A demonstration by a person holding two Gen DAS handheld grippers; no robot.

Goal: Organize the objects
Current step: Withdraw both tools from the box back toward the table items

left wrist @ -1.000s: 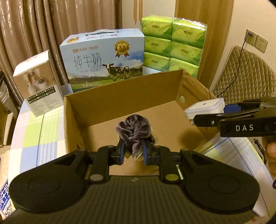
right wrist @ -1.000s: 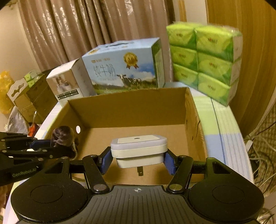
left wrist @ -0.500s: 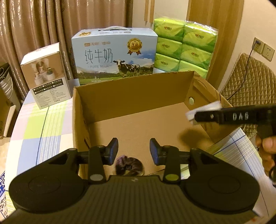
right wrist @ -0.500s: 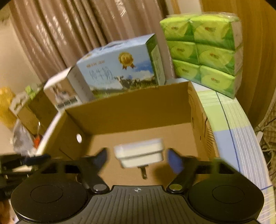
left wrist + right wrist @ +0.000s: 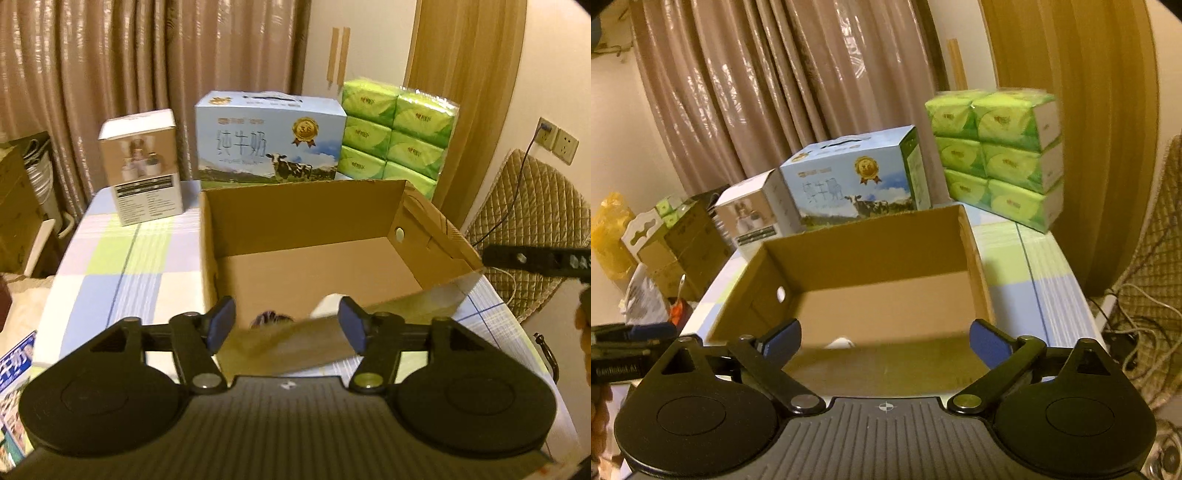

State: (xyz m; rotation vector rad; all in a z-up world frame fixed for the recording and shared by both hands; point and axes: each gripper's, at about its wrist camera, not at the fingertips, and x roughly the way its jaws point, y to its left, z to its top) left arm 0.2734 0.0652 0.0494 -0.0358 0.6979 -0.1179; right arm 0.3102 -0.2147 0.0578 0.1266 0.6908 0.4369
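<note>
- Two items have been let go into the open brown cardboard box (image 5: 306,273) within the last second: a dark purple velvet scrunchie (image 5: 271,318) and a white rectangular plug-in adapter (image 5: 327,304).
- A second ago the scrunchie was seen pinched between the blue pads of the left gripper (image 5: 286,325); now it lies on the box floor by the near wall, only its top showing over the rim.
- The left gripper's jaws are opening, and nothing is pressed between them; only the blurred near wall of the box is seen across the gap.
- The adapter was clamped in the right gripper (image 5: 886,341) a second ago and was already falling free half a second ago. It is now seen just beside the scrunchie in the left wrist view, and as a small white patch (image 5: 840,343) behind the near rim in the right wrist view.
- The right gripper's jaws are opening too, spread wide, with nothing held.
- Both views now show the box from farther back, so both grippers are judged to have been drawn away from it.
- For the task, this pair of objects can be counted as stowed, and both tools are free for further items.
- No loose item awaiting pickup can be made out on the checked tablecloth (image 5: 110,266); the blue milk carton (image 5: 269,142), the small white product box (image 5: 142,173) and the green tissue packs (image 5: 397,133) stand behind the cardboard box.
</note>
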